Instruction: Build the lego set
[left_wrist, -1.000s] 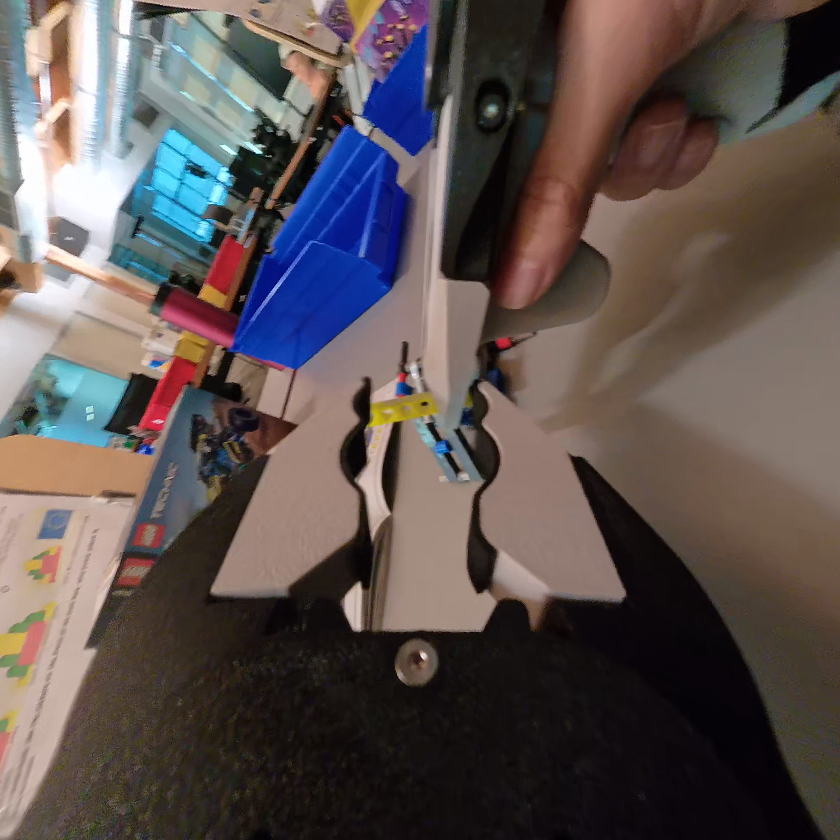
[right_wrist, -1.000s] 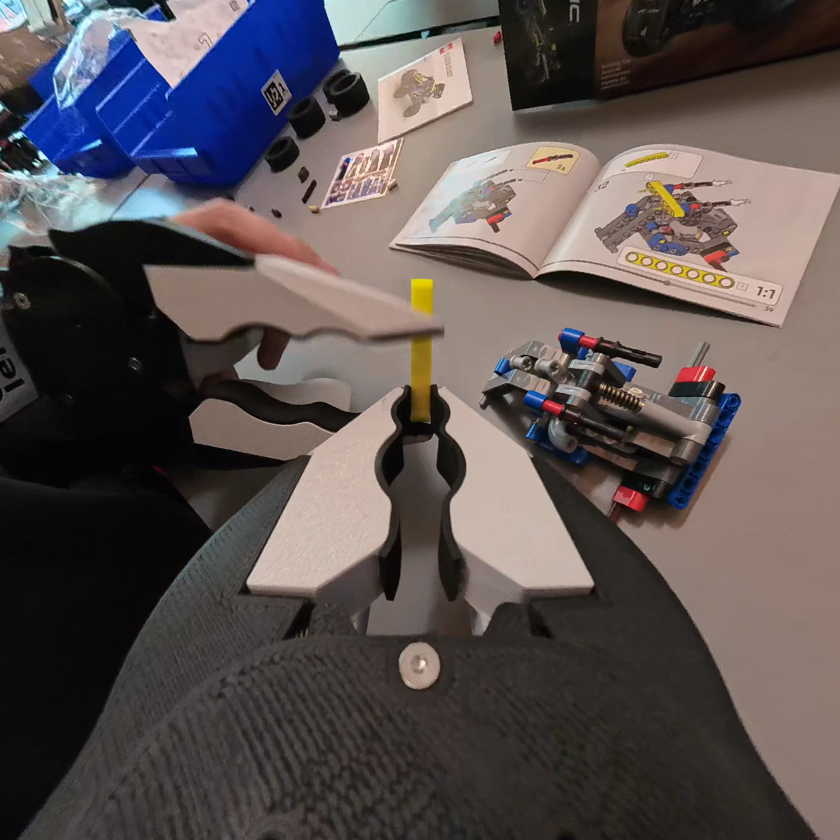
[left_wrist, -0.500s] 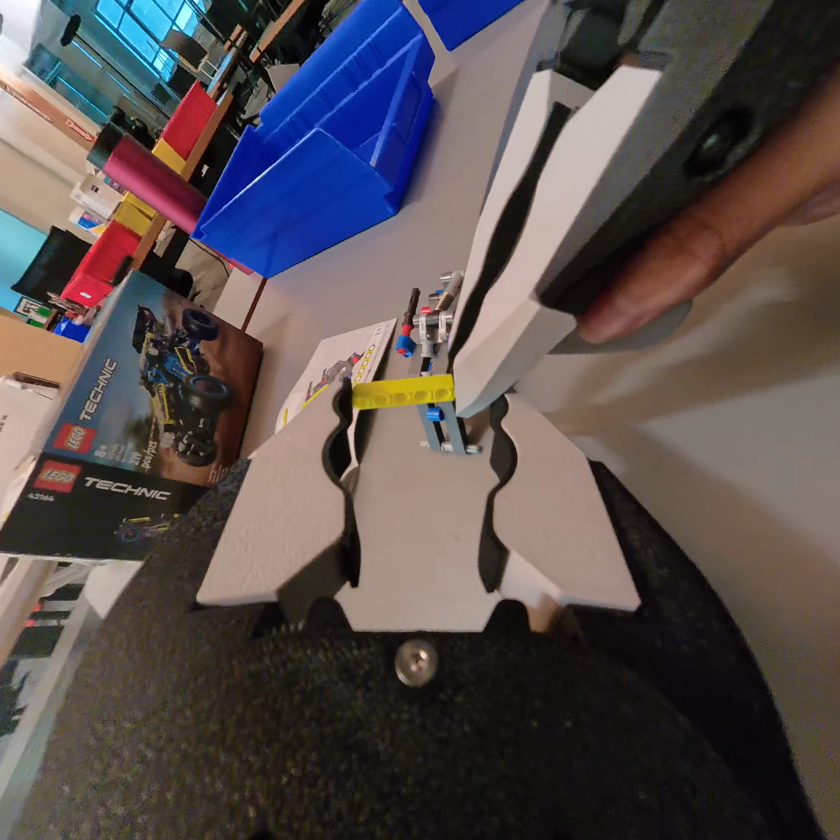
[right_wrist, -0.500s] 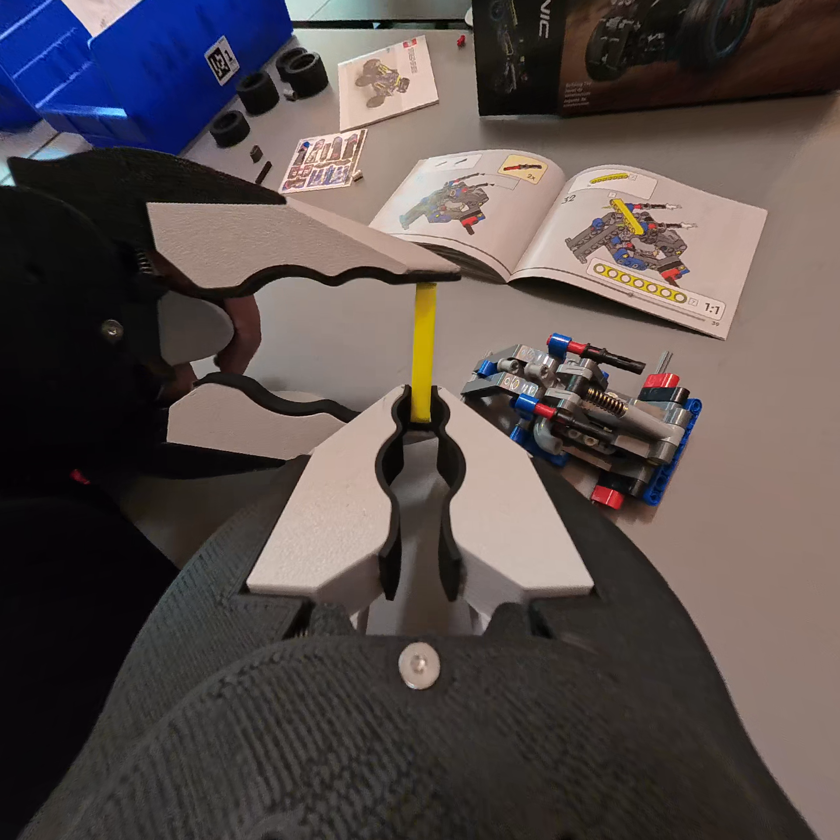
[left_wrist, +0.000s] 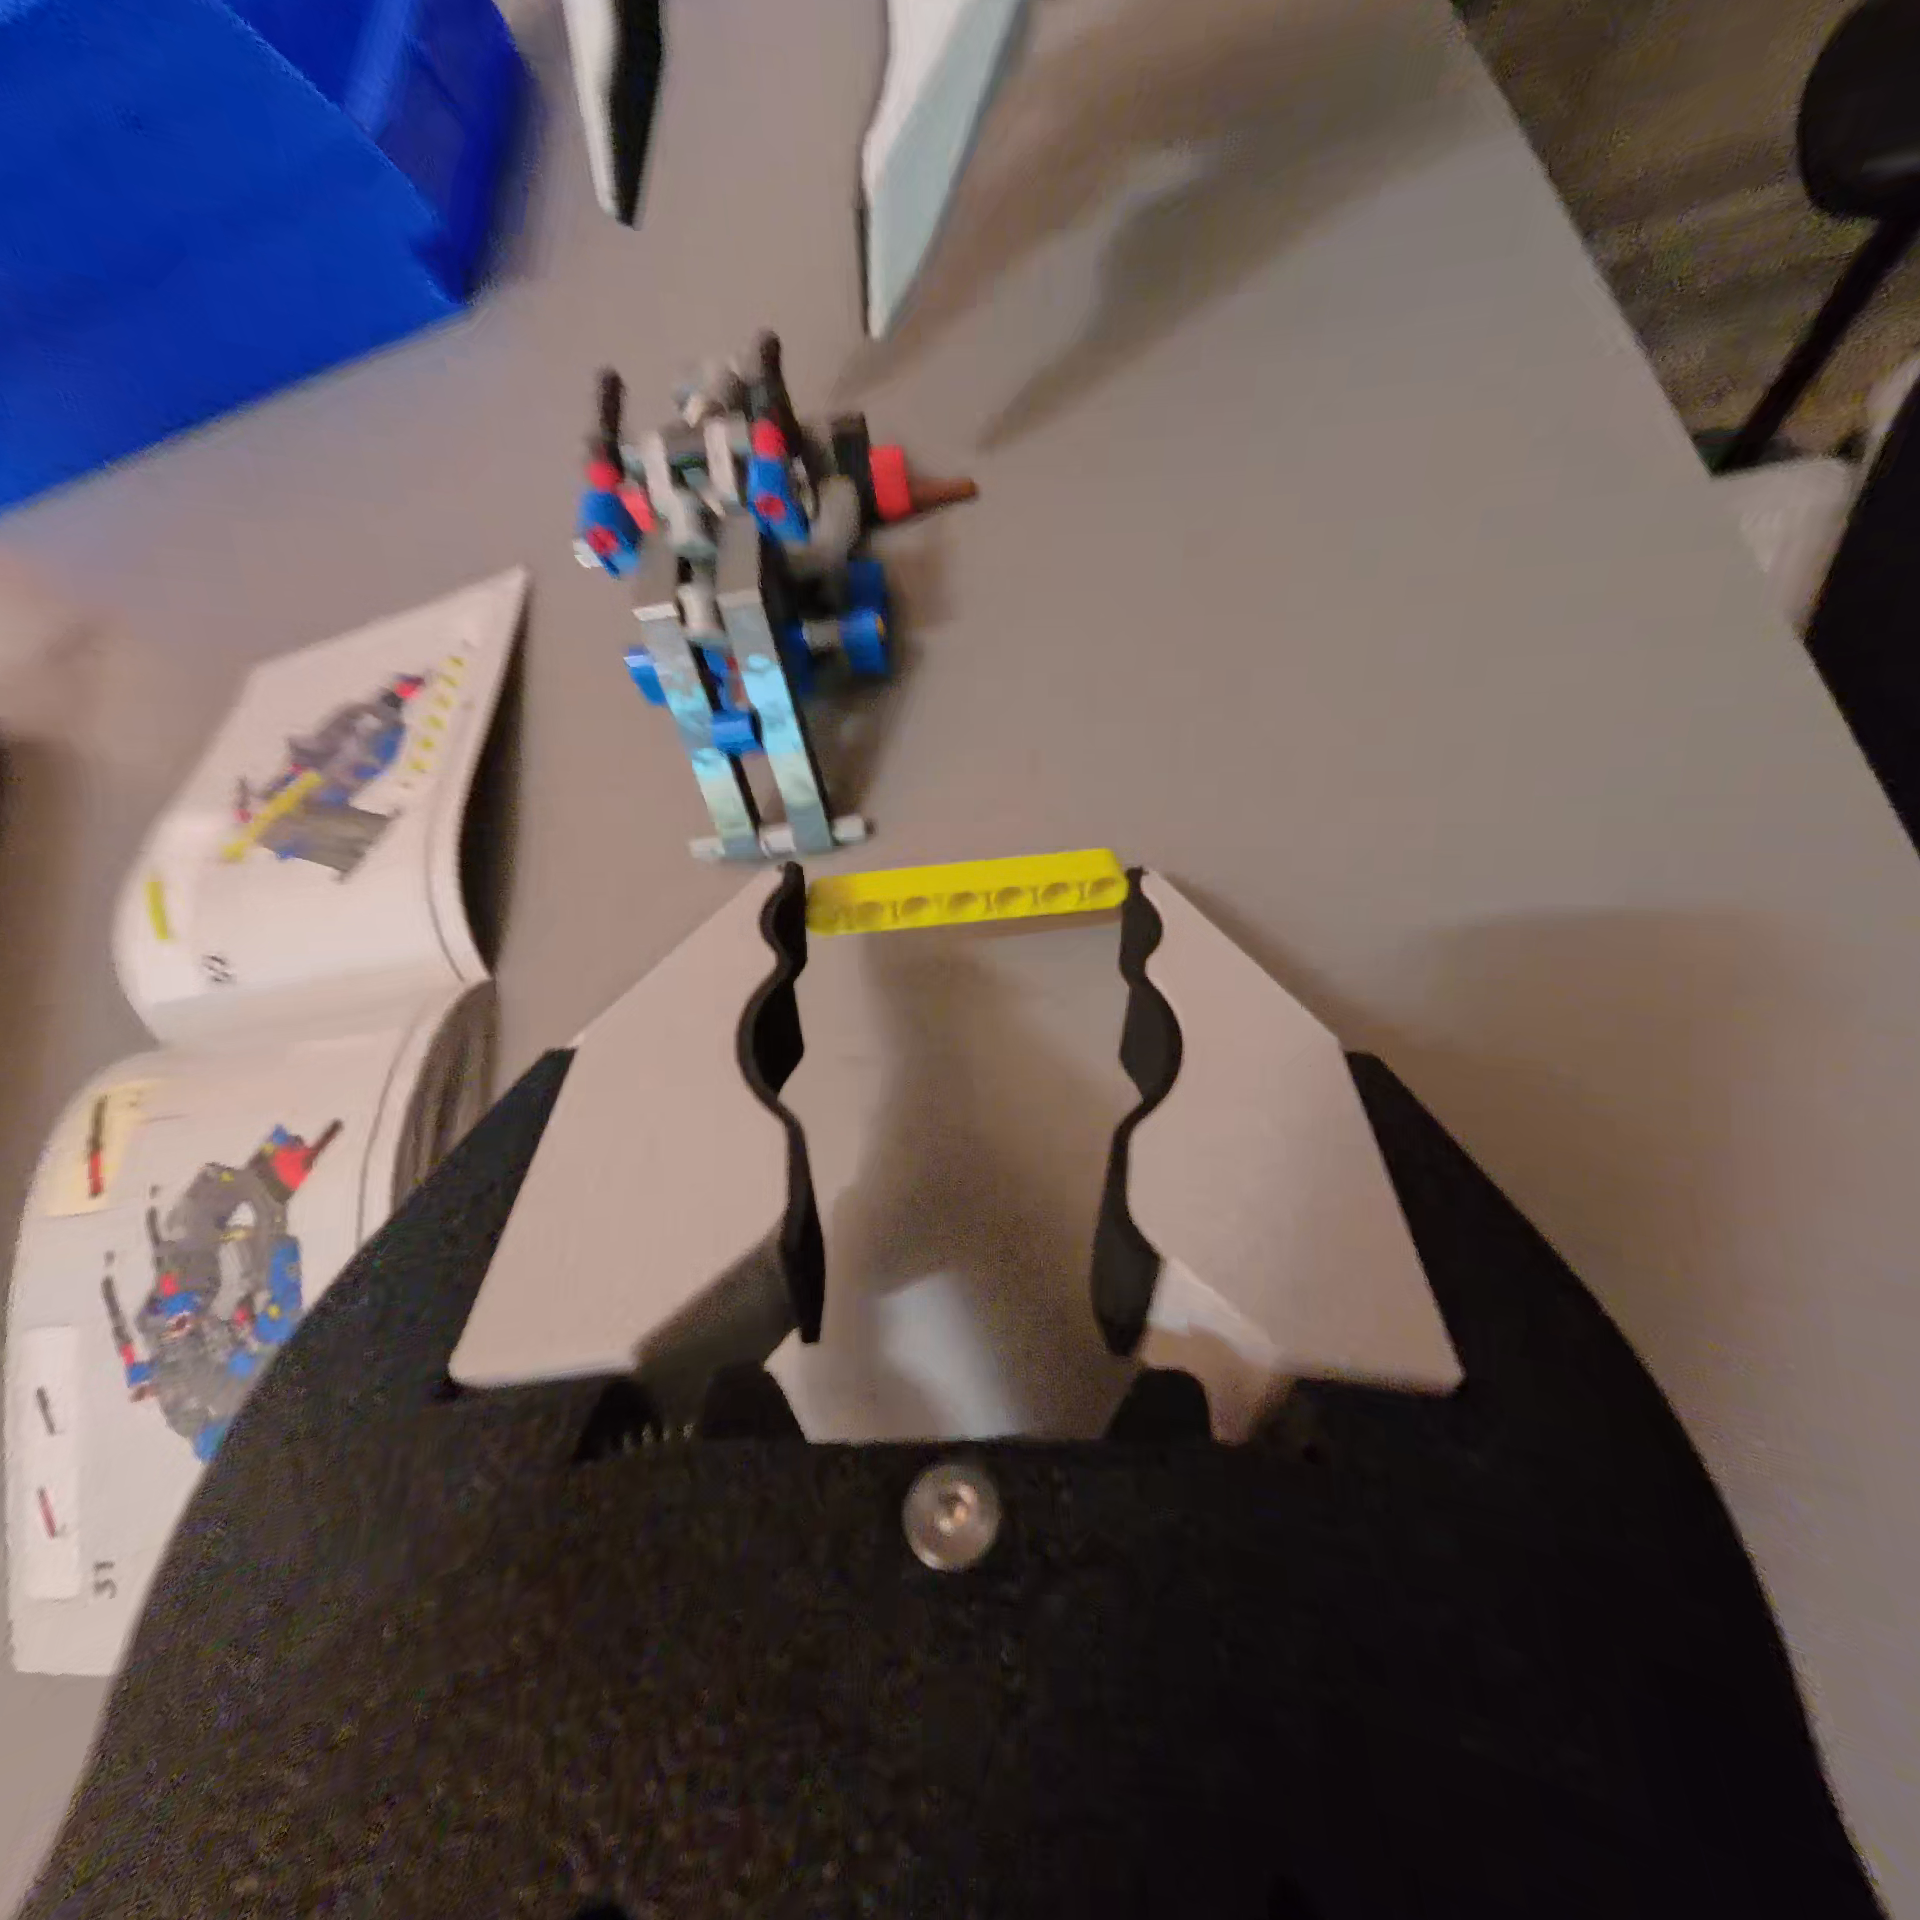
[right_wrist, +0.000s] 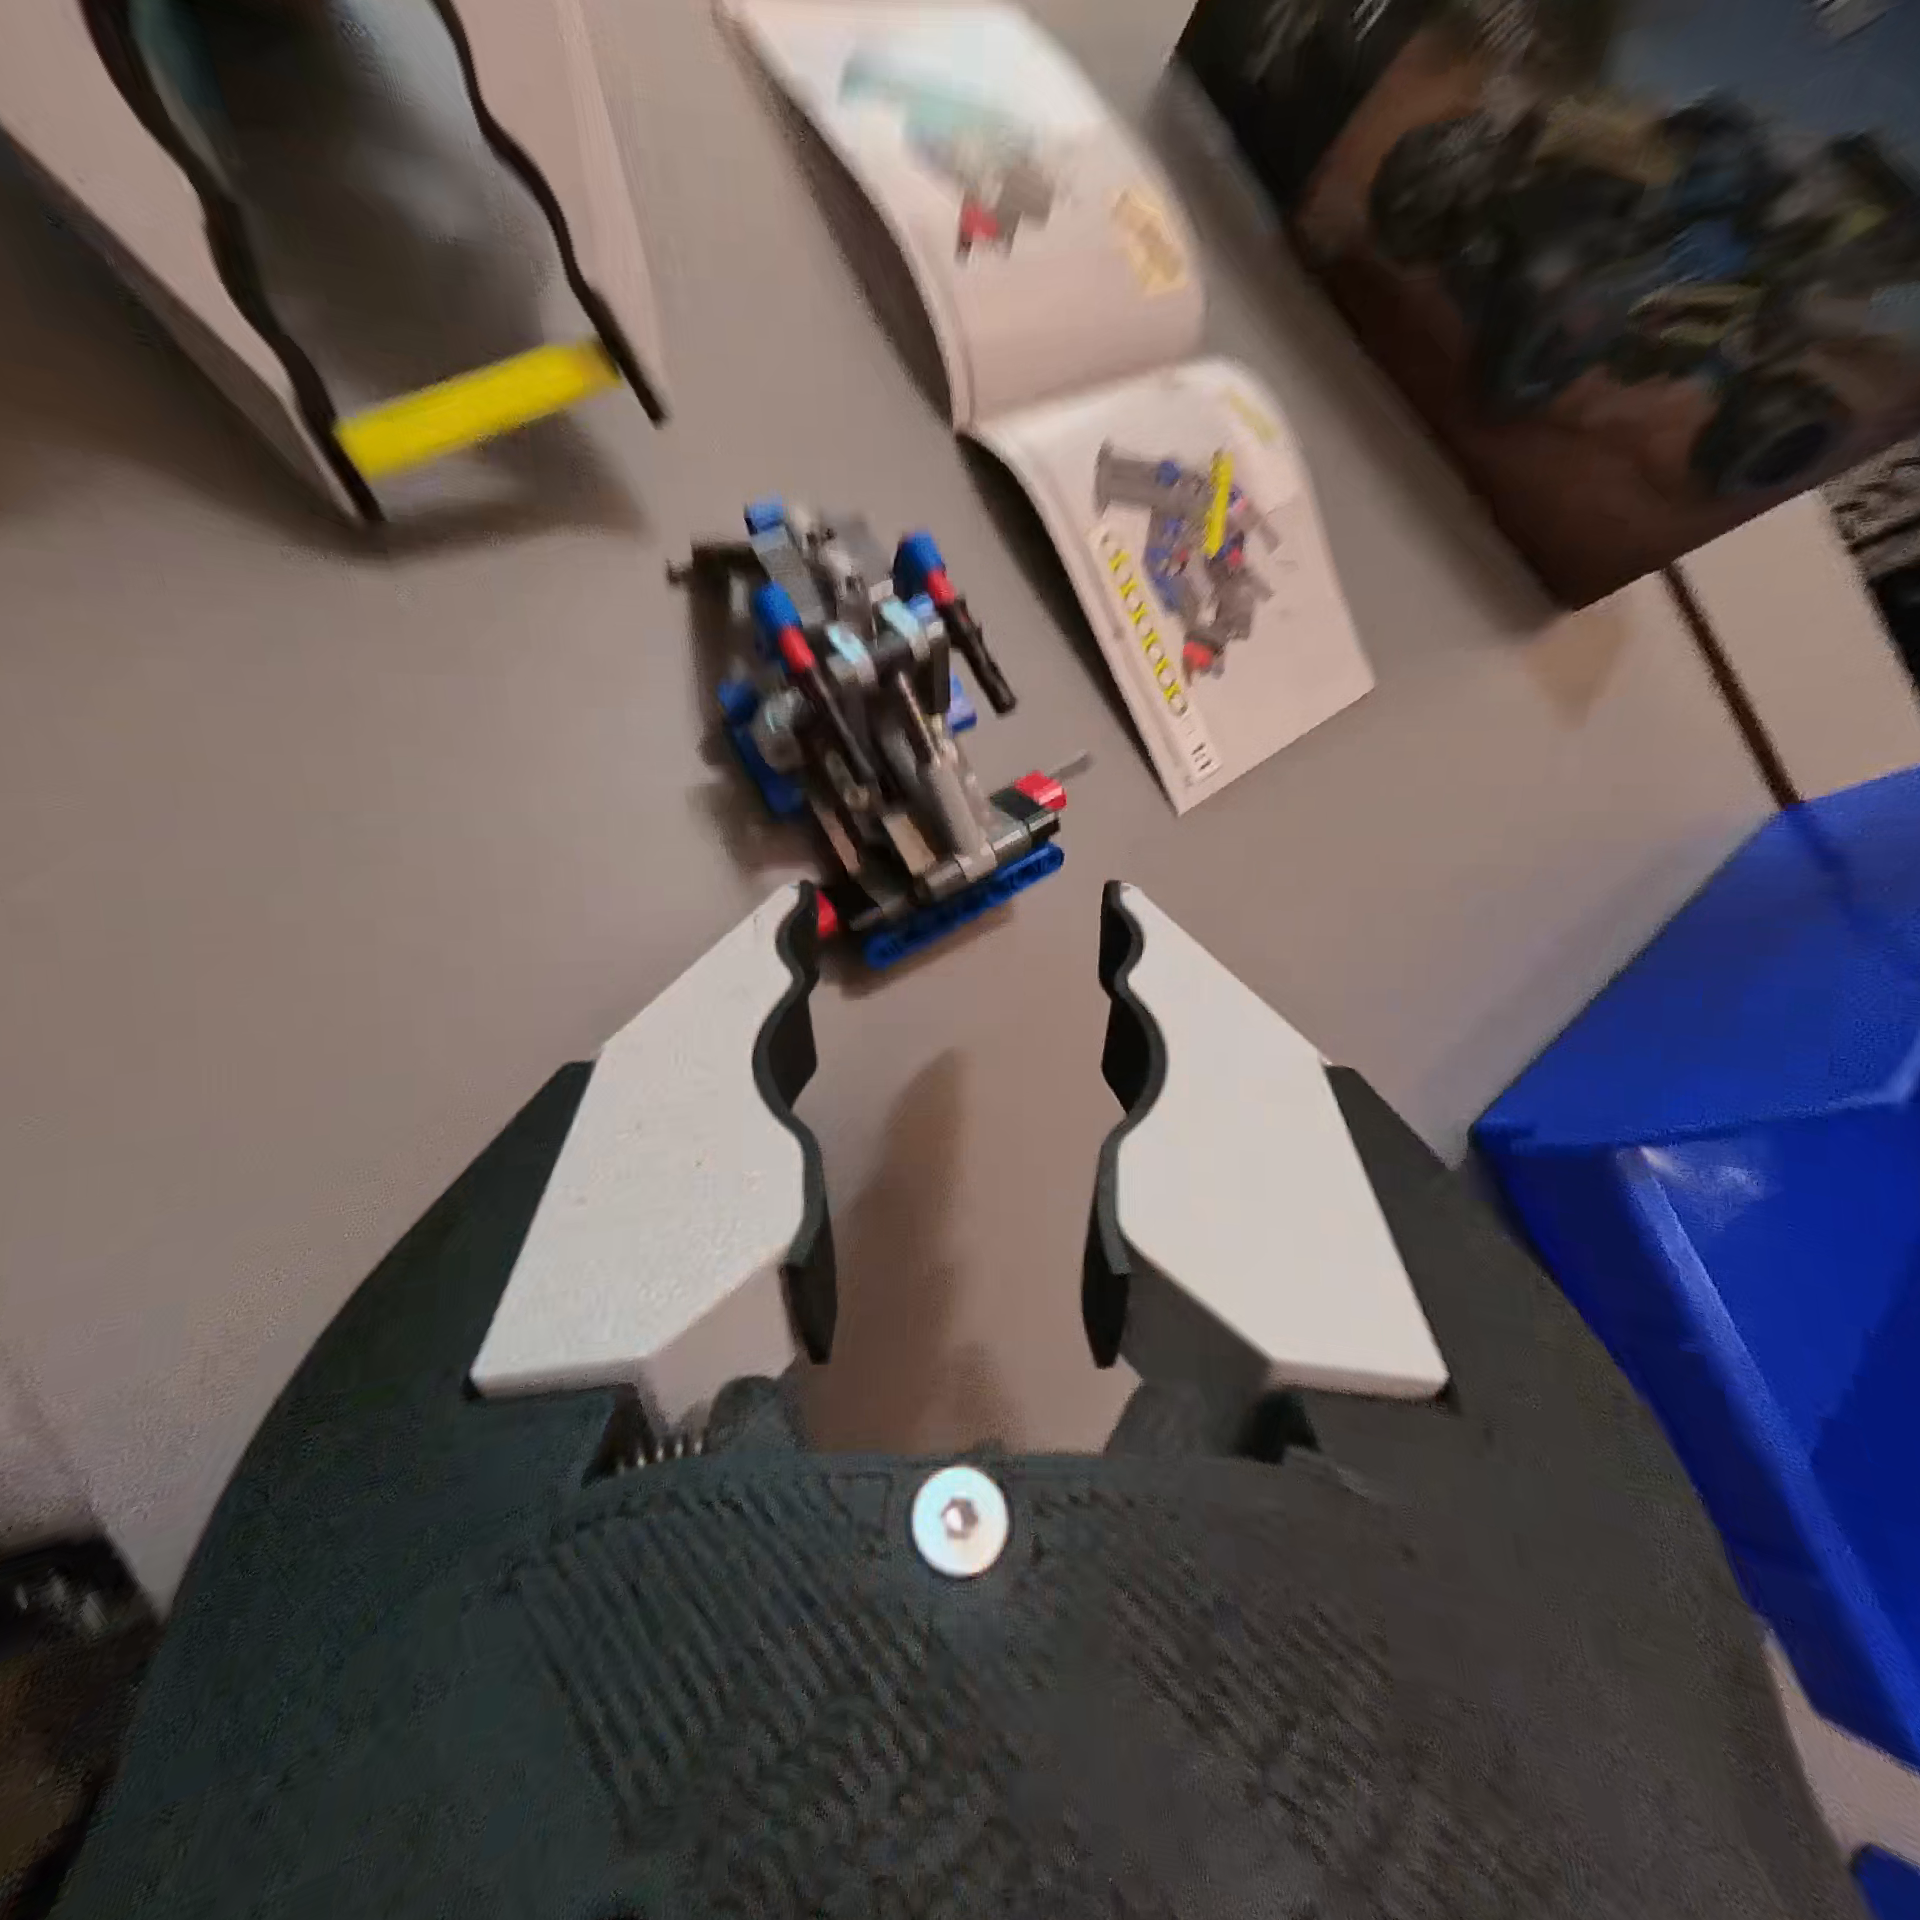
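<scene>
My left gripper (left_wrist: 961, 894) is shut on a yellow beam with holes (left_wrist: 966, 902), gripped end to end between its two fingertips, crosswise, above the grey table (left_wrist: 1299, 623). The right wrist view shows the same beam (right_wrist: 478, 407) spanning the left gripper's fingers at the upper left. A small grey, blue and red brick vehicle model (left_wrist: 738, 582) lies on the table just beyond the beam. My right gripper (right_wrist: 951, 904) is open and empty, its tips close to the near end of the model (right_wrist: 883, 727). Its left fingertip (right_wrist: 800, 914) is next to a red piece.
An open instruction booklet (left_wrist: 312, 810) lies left of the model and also shows in the right wrist view (right_wrist: 1143, 468). A blue bin (left_wrist: 208, 208) stands at the far left, and one (right_wrist: 1745, 1195) is at my right gripper's right. A dark printed box (right_wrist: 1610, 260) stands beyond the booklet. One gripper's finger ends stand about 15 centimetres off the other's.
My right gripper let go of the yellow beam and opened. The beam stayed in my left gripper, held by its ends. Both grippers swung to face the model on the table.
</scene>
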